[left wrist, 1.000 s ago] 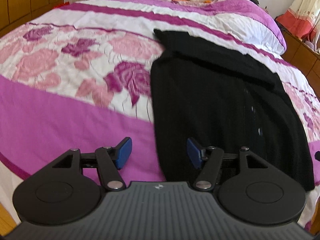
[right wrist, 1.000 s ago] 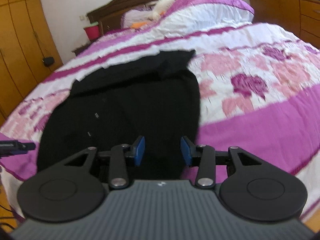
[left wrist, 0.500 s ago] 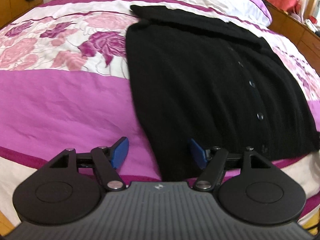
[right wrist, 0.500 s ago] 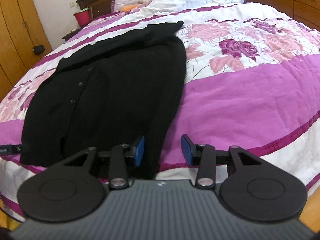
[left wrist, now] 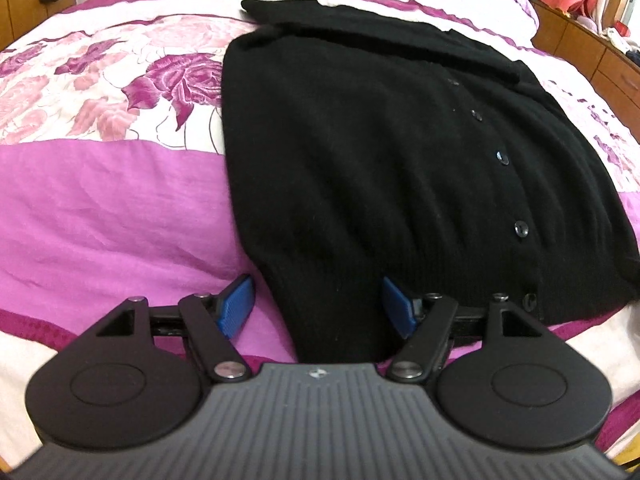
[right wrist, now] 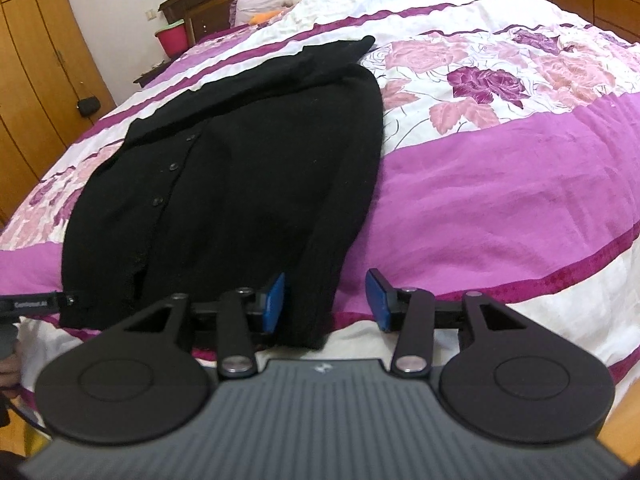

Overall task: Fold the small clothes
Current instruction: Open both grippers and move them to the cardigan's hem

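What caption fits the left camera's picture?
Open left claw poised at the hem of a black buttoned cardigan spread on a pink floral bedspread.

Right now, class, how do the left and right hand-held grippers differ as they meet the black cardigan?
The left hand-held gripper gapes wider than the right hand-held gripper. The left straddles the black cardigan at its left hem corner, the right at the opposite corner. Both are open, blue-padded, gripping nothing.
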Demonstrator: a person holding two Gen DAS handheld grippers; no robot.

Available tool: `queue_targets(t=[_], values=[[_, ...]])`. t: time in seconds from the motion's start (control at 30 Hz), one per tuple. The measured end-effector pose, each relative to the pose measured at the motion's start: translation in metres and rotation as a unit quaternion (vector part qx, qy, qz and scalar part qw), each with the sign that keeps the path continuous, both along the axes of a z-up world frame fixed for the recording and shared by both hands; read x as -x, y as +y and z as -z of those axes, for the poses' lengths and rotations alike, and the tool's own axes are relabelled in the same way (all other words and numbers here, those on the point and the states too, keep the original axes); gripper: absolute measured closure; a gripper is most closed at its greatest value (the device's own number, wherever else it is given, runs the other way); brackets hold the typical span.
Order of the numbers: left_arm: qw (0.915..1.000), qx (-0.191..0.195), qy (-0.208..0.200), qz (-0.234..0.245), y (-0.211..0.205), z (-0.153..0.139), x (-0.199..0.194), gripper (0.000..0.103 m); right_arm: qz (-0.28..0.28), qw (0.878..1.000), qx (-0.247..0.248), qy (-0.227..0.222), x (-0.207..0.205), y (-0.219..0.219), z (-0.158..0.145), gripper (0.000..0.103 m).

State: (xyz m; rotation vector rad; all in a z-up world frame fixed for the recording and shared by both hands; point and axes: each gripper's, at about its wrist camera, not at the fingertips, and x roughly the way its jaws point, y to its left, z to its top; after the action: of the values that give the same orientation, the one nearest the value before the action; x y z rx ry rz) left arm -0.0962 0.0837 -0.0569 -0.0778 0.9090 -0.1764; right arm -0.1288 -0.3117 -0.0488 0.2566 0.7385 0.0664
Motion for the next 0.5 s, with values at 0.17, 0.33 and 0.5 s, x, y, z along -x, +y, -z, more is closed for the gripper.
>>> queue_targets(t=[0.17, 0.33, 0.5], values=[[0.9991, 0.034, 0.020, -0.015, 0.018, -0.013, -0.007, 0.031, 0.001, 1.000, -0.007, -0.001, -0.003, -0.002, 0.004, 0.056], [0.9994, 0.024, 0.018, -0.016, 0.022, -0.007, -0.008, 0.031, -0.004, 1.000, -0.018, -0.010, -0.002, -0.006, 0.009, 0.056], [0.9999, -0.005, 0.002, 0.016, 0.006, 0.001, -0.003, 0.030, -0.009, 1.000, -0.023, -0.013, 0.001, -0.007, 0.010, 0.056]])
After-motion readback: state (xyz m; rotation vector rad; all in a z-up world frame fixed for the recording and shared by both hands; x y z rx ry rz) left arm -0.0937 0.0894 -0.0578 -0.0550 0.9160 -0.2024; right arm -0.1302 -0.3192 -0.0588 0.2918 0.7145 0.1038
